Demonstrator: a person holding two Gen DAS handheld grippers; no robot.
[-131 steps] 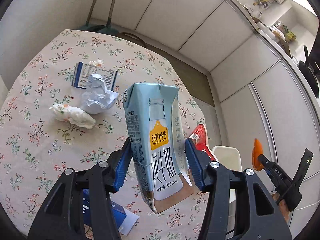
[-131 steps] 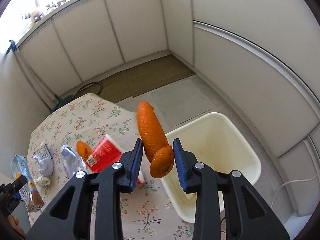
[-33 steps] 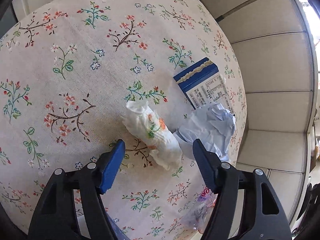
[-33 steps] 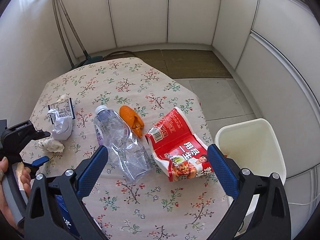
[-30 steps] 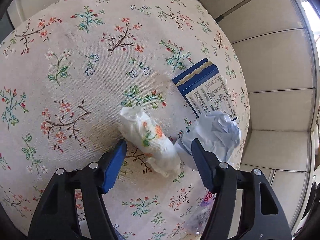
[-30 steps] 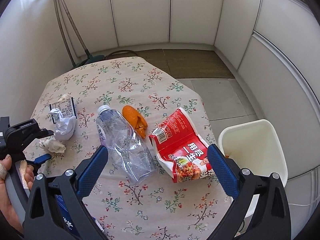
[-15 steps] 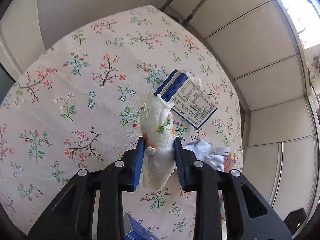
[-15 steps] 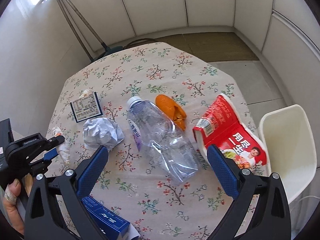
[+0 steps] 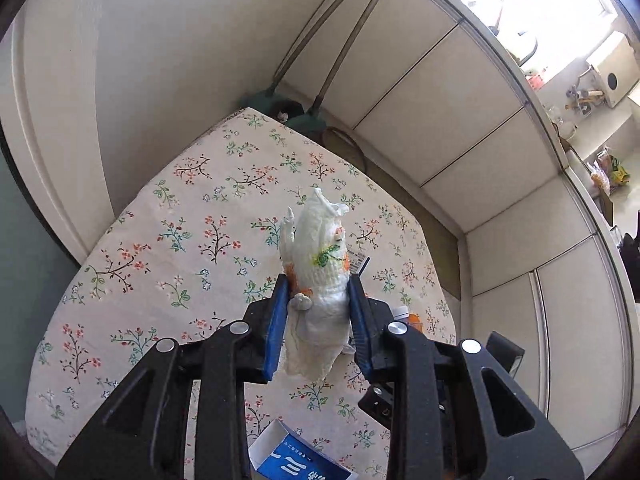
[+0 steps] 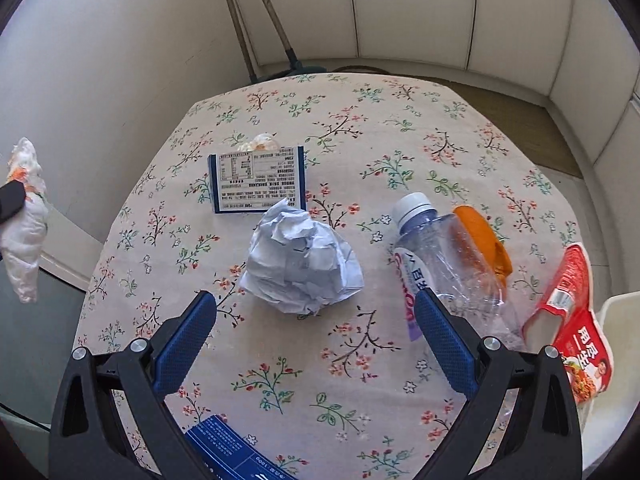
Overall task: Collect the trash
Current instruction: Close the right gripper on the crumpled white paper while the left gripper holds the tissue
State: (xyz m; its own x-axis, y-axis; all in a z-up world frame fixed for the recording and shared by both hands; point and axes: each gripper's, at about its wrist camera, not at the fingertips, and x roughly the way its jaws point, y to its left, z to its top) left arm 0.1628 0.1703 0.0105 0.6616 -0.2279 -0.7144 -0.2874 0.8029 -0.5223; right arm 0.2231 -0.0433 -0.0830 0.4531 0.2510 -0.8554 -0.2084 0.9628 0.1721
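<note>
My left gripper [image 9: 318, 300] is shut on a crumpled white napkin with a flower print [image 9: 320, 276] and holds it up above the flowered table [image 9: 180, 248]. The napkin also shows at the left edge of the right wrist view [image 10: 24, 220]. My right gripper [image 10: 314, 320] is open and empty, just above a crumpled pale blue paper ball [image 10: 300, 264]. On the table lie a clear plastic bottle [image 10: 440, 268], an orange peel [image 10: 484, 244], a red snack packet [image 10: 576, 328] and a flat blue-and-white box [image 10: 258, 182].
A white bin [image 10: 620, 384] stands off the table's right edge. A blue carton [image 10: 228, 448] lies at the near edge, also in the left wrist view [image 9: 296, 458]. A small scrap [image 10: 258, 142] lies behind the flat box. Walls surround the table.
My left gripper closed on the napkin and lifted it off the table. My right gripper moved left and lower, over the paper ball, staying open.
</note>
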